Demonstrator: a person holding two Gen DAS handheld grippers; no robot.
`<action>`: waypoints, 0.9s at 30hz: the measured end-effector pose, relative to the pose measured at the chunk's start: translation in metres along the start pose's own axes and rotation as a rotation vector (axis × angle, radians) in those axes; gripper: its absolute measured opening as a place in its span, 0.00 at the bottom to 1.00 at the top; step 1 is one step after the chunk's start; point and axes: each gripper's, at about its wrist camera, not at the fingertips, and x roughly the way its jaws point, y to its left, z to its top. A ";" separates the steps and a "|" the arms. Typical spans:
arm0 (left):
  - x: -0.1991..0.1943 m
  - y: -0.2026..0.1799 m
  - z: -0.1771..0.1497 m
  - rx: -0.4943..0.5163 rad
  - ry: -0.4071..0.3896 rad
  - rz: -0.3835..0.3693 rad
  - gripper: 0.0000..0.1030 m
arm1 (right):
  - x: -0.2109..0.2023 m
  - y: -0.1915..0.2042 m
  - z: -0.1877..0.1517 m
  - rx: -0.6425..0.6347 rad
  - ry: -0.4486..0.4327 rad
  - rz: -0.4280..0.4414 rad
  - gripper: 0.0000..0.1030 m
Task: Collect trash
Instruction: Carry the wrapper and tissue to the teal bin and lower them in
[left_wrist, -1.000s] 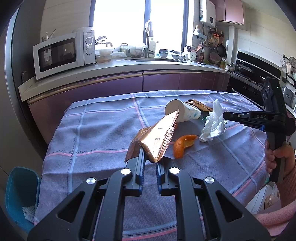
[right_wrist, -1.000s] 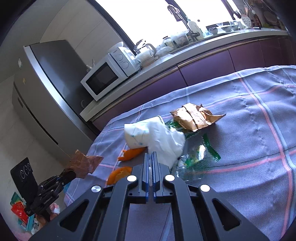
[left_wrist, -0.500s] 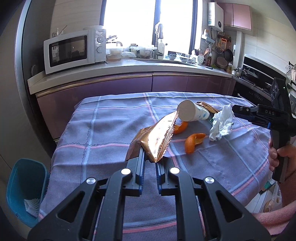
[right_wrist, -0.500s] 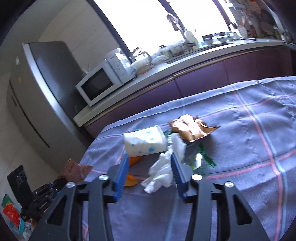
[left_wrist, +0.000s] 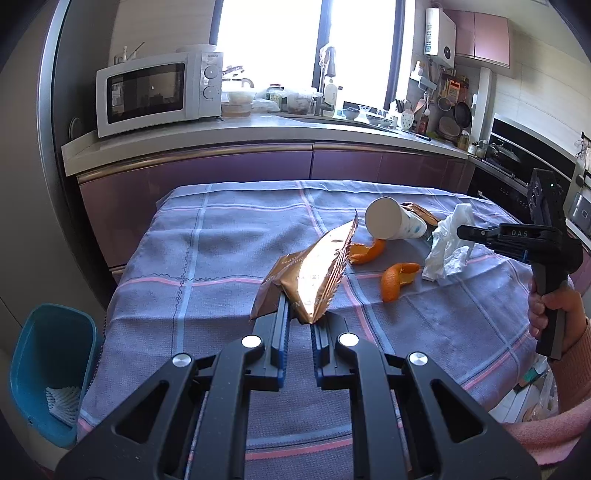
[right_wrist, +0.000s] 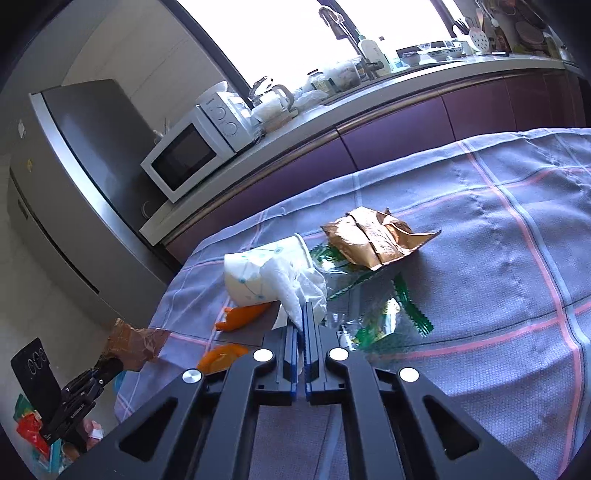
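Blue bin (left_wrist: 51, 365) on the floor, left of the worktop (left_wrist: 221, 251), paper inside. Left tongs (left_wrist: 299, 314) pinching a brown foil wrapper (left_wrist: 310, 273), held above the checked cloth. Two orange peels (left_wrist: 399, 277) on the cloth, near a tipped paper cup (left_wrist: 391, 223). Right tongs (right_wrist: 300, 317), having just closed, pinching a white tissue (right_wrist: 295, 288) beside the cup. Crumpled brown packet (right_wrist: 373, 240) and clear green-printed wrapper (right_wrist: 380, 317) on the cloth further right.
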 end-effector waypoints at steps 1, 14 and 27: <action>-0.001 0.002 0.000 -0.002 -0.002 0.003 0.11 | -0.005 0.005 0.001 -0.011 -0.008 0.014 0.02; -0.037 0.037 -0.007 -0.039 -0.044 0.101 0.11 | -0.008 0.100 0.012 -0.138 0.023 0.322 0.02; -0.091 0.142 -0.033 -0.170 -0.057 0.377 0.11 | 0.104 0.237 -0.005 -0.245 0.263 0.598 0.02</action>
